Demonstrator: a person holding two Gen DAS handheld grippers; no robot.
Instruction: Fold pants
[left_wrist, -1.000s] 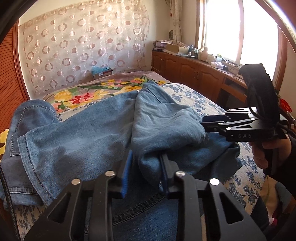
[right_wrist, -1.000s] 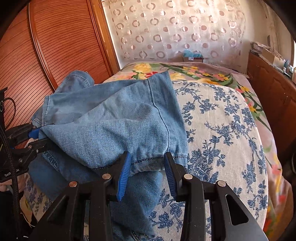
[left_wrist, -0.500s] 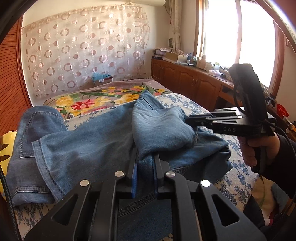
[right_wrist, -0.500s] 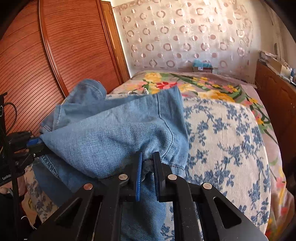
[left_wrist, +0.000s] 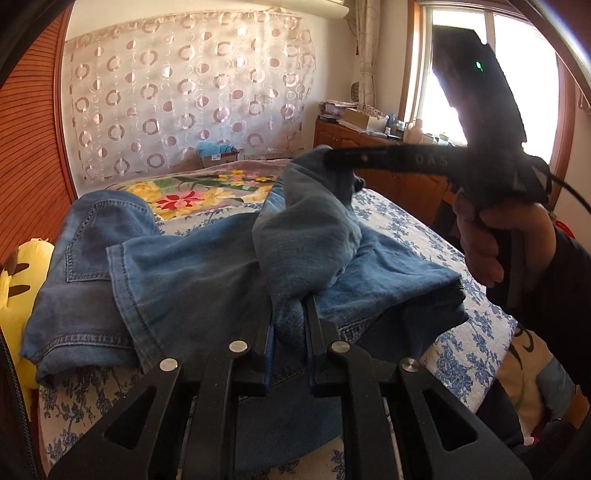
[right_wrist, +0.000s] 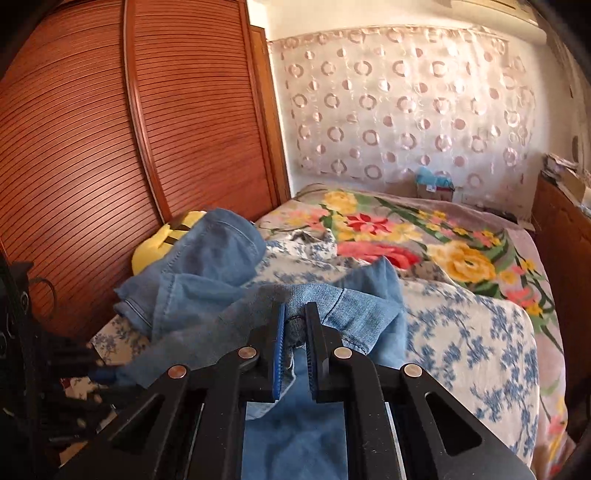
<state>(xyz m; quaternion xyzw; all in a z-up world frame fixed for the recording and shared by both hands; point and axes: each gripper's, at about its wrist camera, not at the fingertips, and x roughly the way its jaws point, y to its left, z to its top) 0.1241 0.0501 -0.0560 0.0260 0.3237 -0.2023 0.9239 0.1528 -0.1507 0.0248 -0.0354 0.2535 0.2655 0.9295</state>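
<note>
Bedroom w/ floral bed (right_wrist: 480, 332), circle-print curtain (left_wrist: 184, 110). Jeans (left_wrist: 192, 273) heaped on bed; left gripper (left_wrist: 289, 343) and right gripper (right_wrist: 295, 339) each clamped on denim. Window (left_wrist: 458, 74) in left view only; slatted wardrobe door (right_wrist: 92, 147) plain in right.

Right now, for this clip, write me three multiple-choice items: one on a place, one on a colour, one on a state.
1. Where do the jeans lie?
A. on the bed
B. on the cabinet
C. on the floor

2. What colour is the plush toy beside the jeans?
A. red
B. yellow
C. green

3. What state is the right tool in?
A. open above the denim
B. shut on nothing
C. shut on the jeans

Key: 1 A, the denim is spread over the blue-flowered sheet of the bed. 2 B, it shows yellow against the wooden louvred door. 3 C, denim is pinched between its pads; the left tool grips denim likewise.
</note>
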